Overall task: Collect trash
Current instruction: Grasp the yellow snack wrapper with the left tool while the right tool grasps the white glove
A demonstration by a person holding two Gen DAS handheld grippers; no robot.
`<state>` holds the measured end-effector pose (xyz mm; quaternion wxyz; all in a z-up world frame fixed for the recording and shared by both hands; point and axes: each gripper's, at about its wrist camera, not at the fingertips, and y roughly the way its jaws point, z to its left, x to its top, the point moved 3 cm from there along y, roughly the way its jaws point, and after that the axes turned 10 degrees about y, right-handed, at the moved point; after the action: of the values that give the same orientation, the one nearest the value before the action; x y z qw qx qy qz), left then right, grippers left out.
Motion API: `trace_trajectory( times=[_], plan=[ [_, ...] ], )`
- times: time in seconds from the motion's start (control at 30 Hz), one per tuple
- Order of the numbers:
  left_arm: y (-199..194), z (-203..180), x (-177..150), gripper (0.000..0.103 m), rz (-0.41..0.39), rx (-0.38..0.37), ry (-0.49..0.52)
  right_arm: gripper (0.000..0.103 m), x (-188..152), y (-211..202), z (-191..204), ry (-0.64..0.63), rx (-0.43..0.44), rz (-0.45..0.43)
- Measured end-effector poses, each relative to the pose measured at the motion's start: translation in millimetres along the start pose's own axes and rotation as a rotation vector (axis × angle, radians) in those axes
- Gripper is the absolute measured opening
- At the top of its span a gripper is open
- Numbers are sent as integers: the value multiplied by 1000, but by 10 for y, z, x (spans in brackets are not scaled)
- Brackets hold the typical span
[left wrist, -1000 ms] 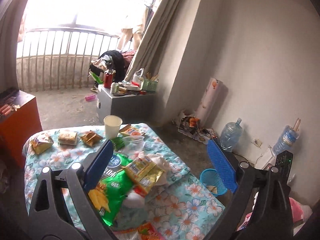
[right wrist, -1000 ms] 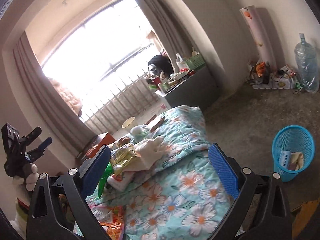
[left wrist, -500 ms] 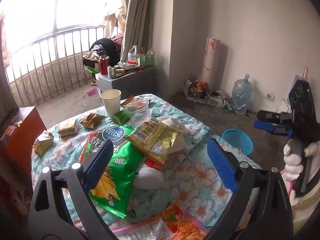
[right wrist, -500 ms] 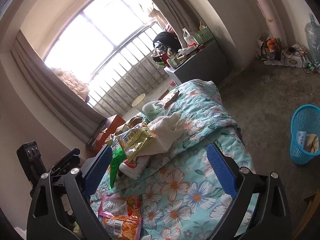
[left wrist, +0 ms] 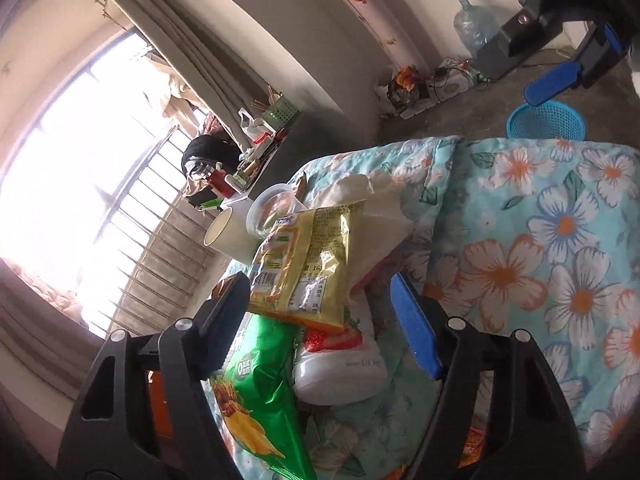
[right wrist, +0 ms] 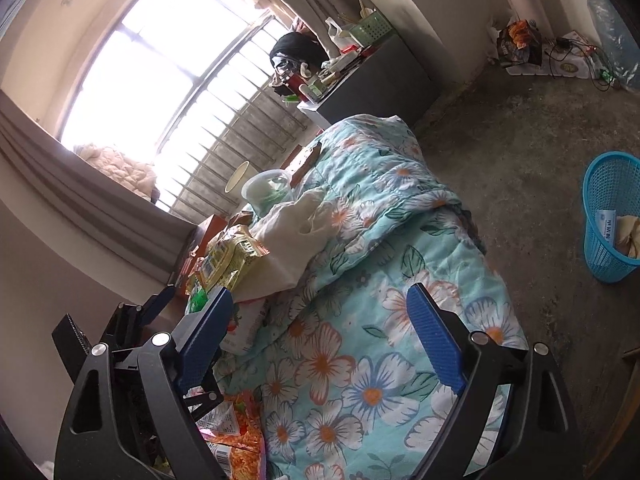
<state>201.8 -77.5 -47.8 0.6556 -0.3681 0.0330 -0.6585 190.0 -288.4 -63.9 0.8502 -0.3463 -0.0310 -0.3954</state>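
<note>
Left wrist view: left gripper (left wrist: pixel 320 320) jaws, just narrowing, straddle but don't pinch a yellow snack bag (left wrist: pixel 304 264) lying over a green chip bag (left wrist: pixel 256 392) and white bottle (left wrist: pixel 340 372) on the floral quilt (left wrist: pixel 540 248). Right gripper (right wrist: pixel 320 332) jaws gape empty above the quilt; blue waste basket (right wrist: pixel 608 216) on the floor, far right.

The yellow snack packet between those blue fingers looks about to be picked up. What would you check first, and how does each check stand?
1. Left gripper straddles the yellow snack packet: ok.
2. Pads pressing on the packet: not ok; its jaws have just been closing but gaps remain.
3. Packet free to lift: ok, it lies on top of the green chip bag.
4. Blue trash basket has room: ok.
5. Right gripper empty: ok, open over the floral quilt.
</note>
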Motion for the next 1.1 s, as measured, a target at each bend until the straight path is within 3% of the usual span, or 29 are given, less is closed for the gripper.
trace_trajectory(
  times=[0.27, 0.43, 0.53, 0.77, 1.1],
  plan=[
    [153, 143, 121, 65, 5, -35, -88, 86, 27, 126, -125, 31, -2, 23],
    [329, 79, 190, 64, 35, -52, -75, 86, 12, 182, -174, 47, 6, 36],
    [443, 47, 196, 51, 76, -29, -64, 86, -1, 192, -200, 53, 13, 41],
    [474, 193, 150, 16, 108, -69, -187, 86, -5, 181, -246, 63, 14, 42],
    [191, 638, 32, 10, 19, -152, -458, 83, -44, 229, -120, 81, 87, 67]
  ],
)
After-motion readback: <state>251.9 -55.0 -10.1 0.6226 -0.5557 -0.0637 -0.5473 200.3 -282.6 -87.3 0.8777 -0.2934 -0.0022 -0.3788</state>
